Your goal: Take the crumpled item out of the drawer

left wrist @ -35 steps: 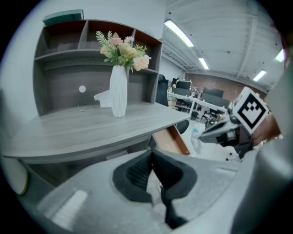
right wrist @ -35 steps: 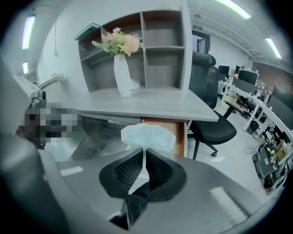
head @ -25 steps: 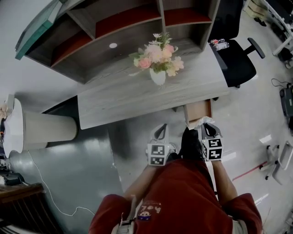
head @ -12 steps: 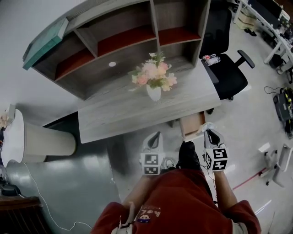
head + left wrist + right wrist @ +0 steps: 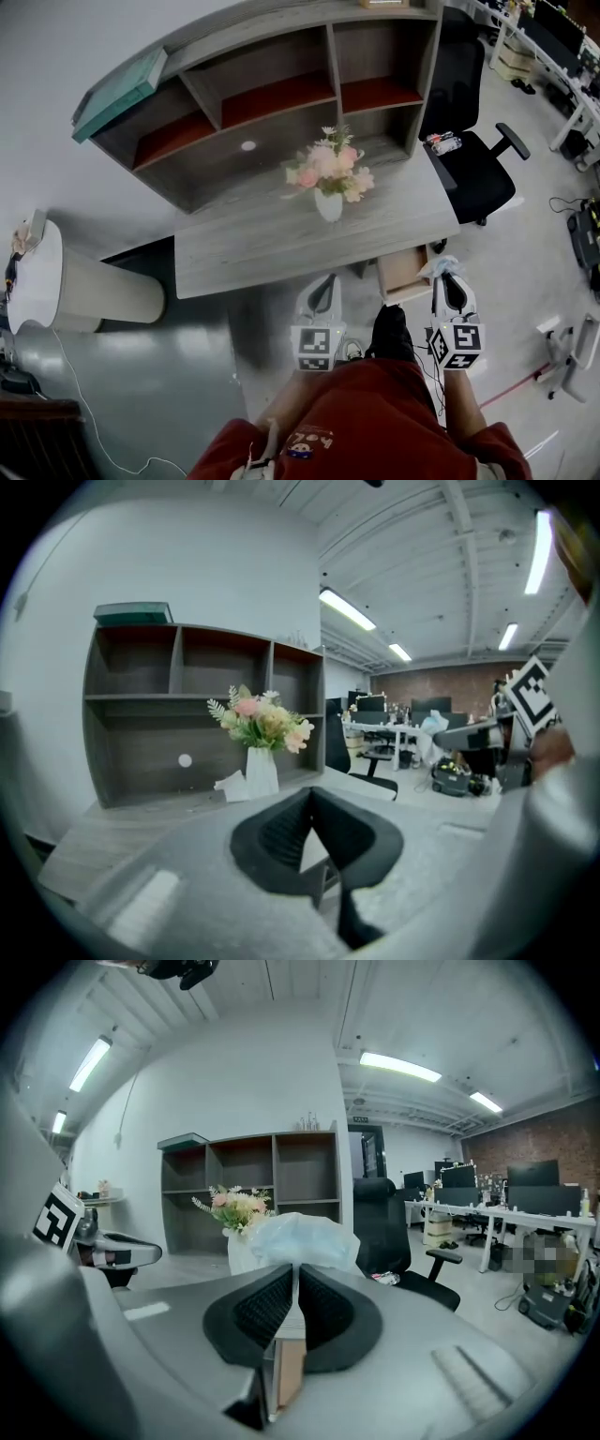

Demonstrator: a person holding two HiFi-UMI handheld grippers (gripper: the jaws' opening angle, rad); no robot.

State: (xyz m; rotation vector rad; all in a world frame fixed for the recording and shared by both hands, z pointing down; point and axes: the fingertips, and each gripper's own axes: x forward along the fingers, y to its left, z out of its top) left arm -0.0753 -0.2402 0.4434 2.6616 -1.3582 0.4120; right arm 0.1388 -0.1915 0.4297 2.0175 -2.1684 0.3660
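Note:
In the head view my right gripper [image 5: 448, 279] is shut on the crumpled pale blue item [image 5: 439, 269], holding it just right of the open wooden drawer [image 5: 401, 272] under the desk's front edge. From the right gripper view, the crumpled item [image 5: 302, 1238] bunches above the closed right gripper [image 5: 296, 1274]. My left gripper [image 5: 323, 286] hangs in front of the desk, left of the drawer. Its jaws meet at the tips with nothing between them, as the left gripper view shows the left gripper [image 5: 310, 799].
A grey wooden desk [image 5: 272, 244] carries a white vase of flowers [image 5: 328, 183] and a shelf unit [image 5: 262, 103]. A black office chair [image 5: 473, 159] stands at the desk's right end. A white round stand [image 5: 66, 281] is at the left.
The right gripper, still shut on the crumpled item, has moved from the drawer's front edge to its right side. The left gripper has kept its place beside it.

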